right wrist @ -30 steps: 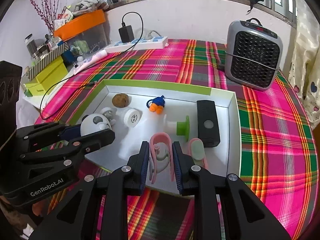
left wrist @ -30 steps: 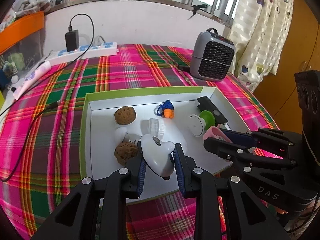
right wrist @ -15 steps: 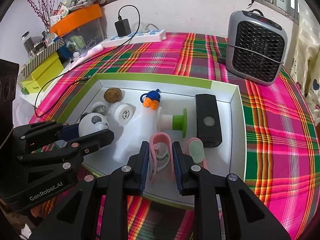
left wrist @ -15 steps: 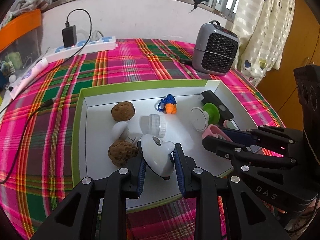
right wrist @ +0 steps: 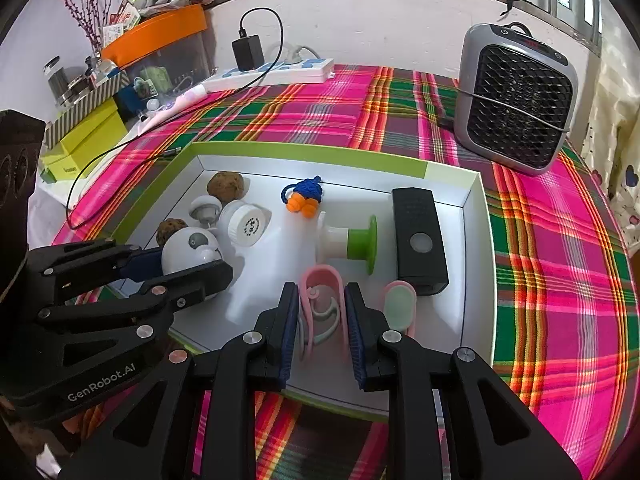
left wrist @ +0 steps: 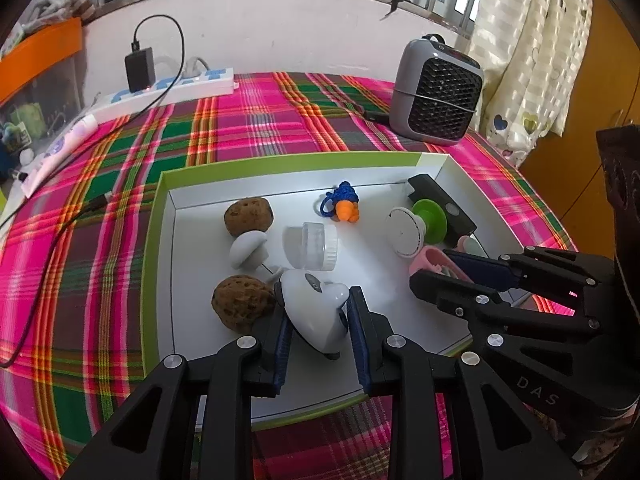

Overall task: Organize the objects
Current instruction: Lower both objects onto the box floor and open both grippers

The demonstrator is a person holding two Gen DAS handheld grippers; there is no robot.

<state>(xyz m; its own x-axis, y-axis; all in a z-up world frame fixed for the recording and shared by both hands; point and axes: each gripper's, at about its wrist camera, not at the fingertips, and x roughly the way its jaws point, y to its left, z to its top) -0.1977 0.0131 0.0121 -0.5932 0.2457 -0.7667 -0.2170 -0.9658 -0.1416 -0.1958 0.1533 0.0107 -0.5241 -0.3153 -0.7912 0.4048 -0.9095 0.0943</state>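
Progress: every loose item I can see sits inside the white tray (left wrist: 168,264) with the green rim, on the plaid tabletop (left wrist: 256,120); nothing small lies out on the cloth near it. I judge the gathering mostly done, with two items in hand and not yet set down.

Left claw (left wrist: 318,312) is clenched on the white rounded gadget (left wrist: 316,308), pads pressing its sides, low over the tray's near-left part. Right claw (right wrist: 322,312) is clenched on the pink loop piece (right wrist: 322,280), at the tray's near edge, right of centre. Whether either item rests on the tray floor I cannot tell.

Already lying in the tray: two brown sponges (left wrist: 248,216), a small white mushroom-shaped piece (left wrist: 246,246), a clear-and-white cap (left wrist: 312,246), a blue-and-orange knitted toy (left wrist: 342,206), a green-and-white spool (right wrist: 348,240), a black box (right wrist: 418,236), a pale green oval piece (right wrist: 400,306) just beside the pink one.

Left to do, as I judge: place both held items and release.

Room: the two claws stand near each other over the near side, so their outer arms could clash. Near brown sponge touches or nearly touches my left finger. Open tray floor lies in the middle, between gadget and spool. Tray walls are low; the near rim lies under both claws. Heater (right wrist: 516,104) and power strip (right wrist: 276,74) stand well apart, behind.
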